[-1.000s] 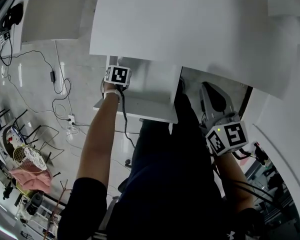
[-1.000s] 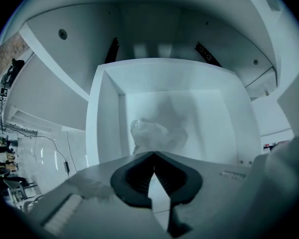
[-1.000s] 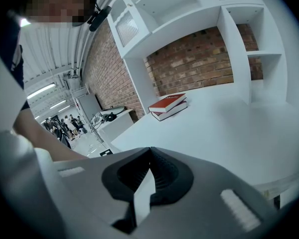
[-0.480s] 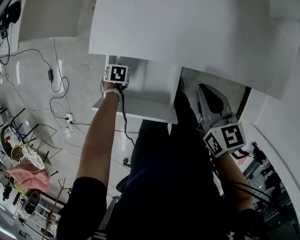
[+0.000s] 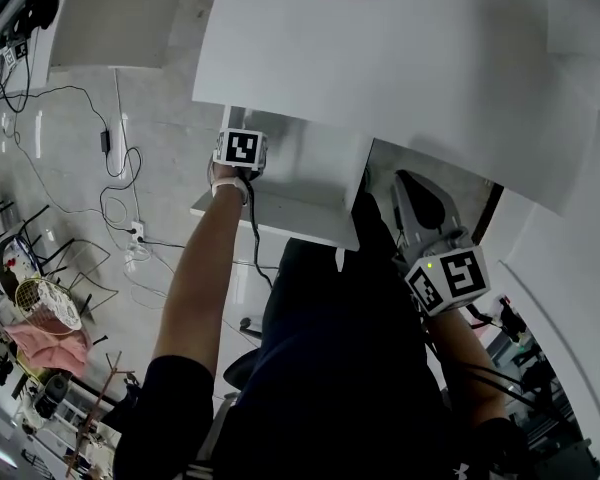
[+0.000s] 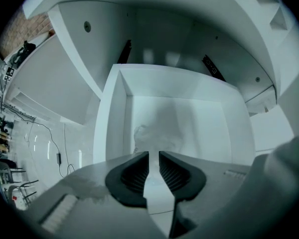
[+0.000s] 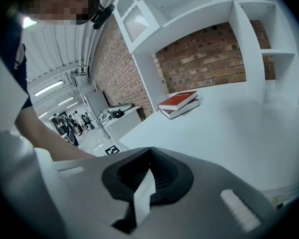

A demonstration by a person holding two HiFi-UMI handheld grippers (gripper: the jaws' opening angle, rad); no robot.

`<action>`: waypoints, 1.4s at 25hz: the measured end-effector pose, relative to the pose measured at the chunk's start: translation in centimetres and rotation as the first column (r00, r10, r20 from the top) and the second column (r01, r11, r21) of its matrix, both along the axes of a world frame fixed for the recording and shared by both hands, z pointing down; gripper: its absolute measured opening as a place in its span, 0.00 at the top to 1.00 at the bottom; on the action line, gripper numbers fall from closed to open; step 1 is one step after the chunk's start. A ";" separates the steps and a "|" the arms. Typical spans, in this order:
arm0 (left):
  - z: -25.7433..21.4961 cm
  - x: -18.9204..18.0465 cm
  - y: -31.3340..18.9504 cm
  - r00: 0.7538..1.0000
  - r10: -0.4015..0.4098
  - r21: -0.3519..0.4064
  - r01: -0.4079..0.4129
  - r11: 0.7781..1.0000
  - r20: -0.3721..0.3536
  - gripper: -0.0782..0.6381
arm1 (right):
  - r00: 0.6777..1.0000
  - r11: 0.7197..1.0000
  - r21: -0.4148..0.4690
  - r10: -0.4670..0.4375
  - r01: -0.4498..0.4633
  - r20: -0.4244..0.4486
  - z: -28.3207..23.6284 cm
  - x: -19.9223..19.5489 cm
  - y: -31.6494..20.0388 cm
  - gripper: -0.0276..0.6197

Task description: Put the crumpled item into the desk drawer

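Two grippers are in play. Nearest, low at the right beside the person's dark torso, the right gripper [image 7: 148, 156] has its jaws closed tip to tip with nothing held; it points across the white desk top [image 5: 400, 58].

Further out on the left, the person's bare forearm reaches to the left gripper [image 6: 153, 156], whose marker cube [image 5: 240, 149] hangs above the left half of the open drawer [image 5: 280, 213]. Its jaws stand a narrow slit apart and nothing is between them; the drawer floor shows through the gap.

Just beyond those jaw tips the crumpled item [image 6: 148, 133] lies on the drawer floor, a pale, blurred lump close to the left wall. I cannot tell whether it touches that wall. The floor to its right is bare up to the right wall, and the far wall stands well behind it.

In the head view the drawer's near front panel juts towards the person, and the near edge of the desk top overhangs the drawer's far part. Left of the drawer lies open tiled floor [image 5: 80, 188] with cables [image 5: 120, 183] trailing over it; right of it is a dark gap under the desk.

Furthest off, red books [image 7: 178, 103] lie stacked at the far side of the desk top, before a brick wall [image 7: 204, 59].
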State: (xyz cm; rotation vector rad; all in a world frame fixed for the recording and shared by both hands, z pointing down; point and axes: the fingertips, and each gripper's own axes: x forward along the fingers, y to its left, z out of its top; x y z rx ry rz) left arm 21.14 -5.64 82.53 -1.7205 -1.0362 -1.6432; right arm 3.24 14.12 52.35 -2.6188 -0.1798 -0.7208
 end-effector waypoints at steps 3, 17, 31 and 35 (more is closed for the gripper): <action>-1.3 0.5 0.5 1.000 -0.008 -0.029 0.008 1.000 -0.016 0.79 | 1.000 1.000 -0.006 -0.018 0.018 -0.012 -0.5 0.4 -0.2 0.95; -18.1 -0.9 3.8 0.983 -0.144 -0.445 0.079 0.892 -0.115 0.79 | 0.988 0.992 -0.035 -0.126 0.123 -0.087 -3.2 1.8 -1.6 0.95; -33.7 -3.9 -0.7 0.883 -0.431 -0.684 0.198 0.702 -0.187 0.79 | 0.954 0.968 -0.073 -0.247 0.238 -0.168 -7.5 3.1 -4.4 0.95; -37.0 -5.8 -0.9 0.857 -0.455 -0.724 0.154 0.673 -0.240 0.79 | 0.942 0.960 -0.084 -0.278 0.266 -0.190 -8.5 3.4 -5.1 0.95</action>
